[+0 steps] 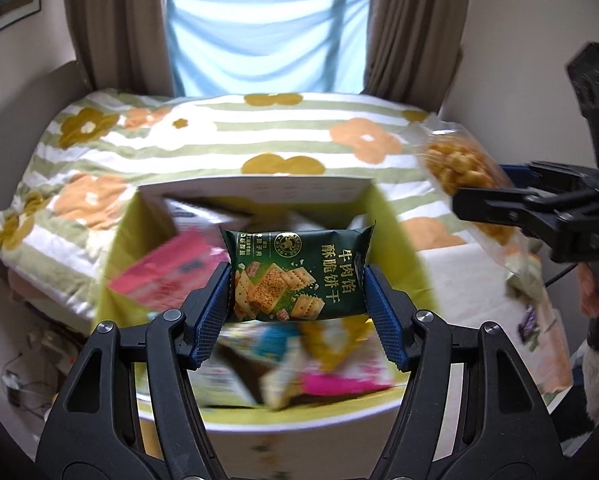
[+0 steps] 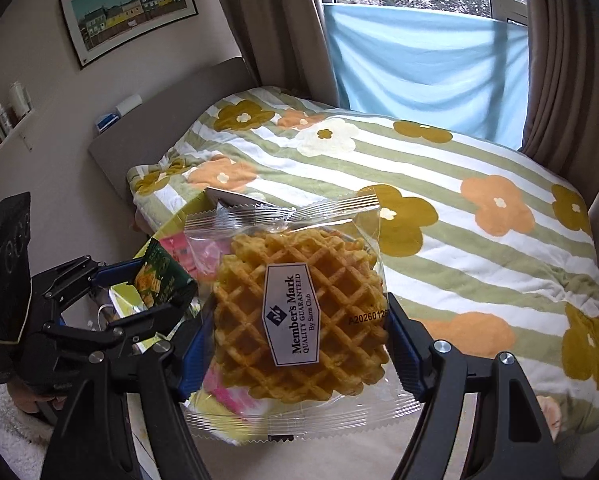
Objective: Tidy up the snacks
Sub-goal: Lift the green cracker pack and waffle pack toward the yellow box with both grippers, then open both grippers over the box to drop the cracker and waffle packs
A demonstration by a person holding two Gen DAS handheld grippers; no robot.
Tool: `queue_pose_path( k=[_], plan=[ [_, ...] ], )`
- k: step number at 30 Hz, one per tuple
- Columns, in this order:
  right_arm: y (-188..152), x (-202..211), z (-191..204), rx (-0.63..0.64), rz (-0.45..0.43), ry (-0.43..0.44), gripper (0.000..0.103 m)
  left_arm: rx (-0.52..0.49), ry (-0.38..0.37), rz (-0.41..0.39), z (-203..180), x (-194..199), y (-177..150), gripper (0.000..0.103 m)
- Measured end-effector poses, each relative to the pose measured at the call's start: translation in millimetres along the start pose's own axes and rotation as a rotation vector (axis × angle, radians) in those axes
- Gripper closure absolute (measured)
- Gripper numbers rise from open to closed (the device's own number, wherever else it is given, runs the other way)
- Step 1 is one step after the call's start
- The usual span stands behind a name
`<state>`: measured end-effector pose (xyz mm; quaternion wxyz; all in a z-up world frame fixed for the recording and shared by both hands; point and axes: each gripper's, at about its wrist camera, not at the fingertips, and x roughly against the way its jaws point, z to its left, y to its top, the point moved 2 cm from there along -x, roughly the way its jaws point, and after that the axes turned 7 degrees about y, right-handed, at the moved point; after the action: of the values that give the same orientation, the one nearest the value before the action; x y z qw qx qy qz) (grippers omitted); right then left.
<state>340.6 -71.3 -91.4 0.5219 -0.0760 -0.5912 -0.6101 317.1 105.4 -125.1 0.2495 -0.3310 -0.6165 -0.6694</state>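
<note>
My left gripper (image 1: pixel 297 280) is shut on a dark green cracker packet (image 1: pixel 297 276) and holds it above an open yellow-green box (image 1: pixel 403 240) with several snack packets inside. My right gripper (image 2: pixel 299 316) is shut on a clear-wrapped waffle (image 2: pixel 299 316) with a Member's Mark label. In the left wrist view the right gripper (image 1: pixel 511 208) and the waffle (image 1: pixel 459 168) are at the right, beside the box. In the right wrist view the left gripper (image 2: pixel 139 288) with the green packet (image 2: pixel 159 276) is at the left, over the box (image 2: pixel 171 216).
A bed with a striped floral quilt (image 1: pixel 227 136) lies behind the box, also shown in the right wrist view (image 2: pixel 439 184). Curtains and a blue cloth (image 1: pixel 267 40) cover the window. A small dark snack (image 1: pixel 527 322) lies on a surface at right. Cables (image 1: pixel 23 384) lie on the floor at left.
</note>
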Motion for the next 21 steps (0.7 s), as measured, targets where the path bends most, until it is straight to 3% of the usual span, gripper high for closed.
queue_pose_path(
  k=[5, 12, 14, 16, 21],
  plan=[
    [1.7, -29.2, 19.1, -0.085, 0.002, -0.023, 0.031, -0.014, -0.014, 0.057, 42.0, -23.4, -2.2, 0.041],
    [-8.2, -52.8, 32.0, -0.208, 0.027, -0.075, 0.031, -0.041, -0.024, 0.113, 60.8, -43.8, -11.8, 0.039],
    [-11.1, -56.2, 32.7, -0.233, 0.039, -0.084, 0.031, -0.046, -0.029, 0.122, 62.4, -45.7, -13.6, 0.029],
    [-12.6, -58.0, 34.3, -0.237, 0.050, -0.097, 0.031, -0.056, -0.023, 0.136, 61.7, -47.9, -16.1, 0.004],
    [-13.6, -56.9, 30.5, -0.253, 0.051, -0.109, 0.031, -0.063, 0.029, 0.146, 63.1, -43.9, -22.7, 0.001]
  ],
)
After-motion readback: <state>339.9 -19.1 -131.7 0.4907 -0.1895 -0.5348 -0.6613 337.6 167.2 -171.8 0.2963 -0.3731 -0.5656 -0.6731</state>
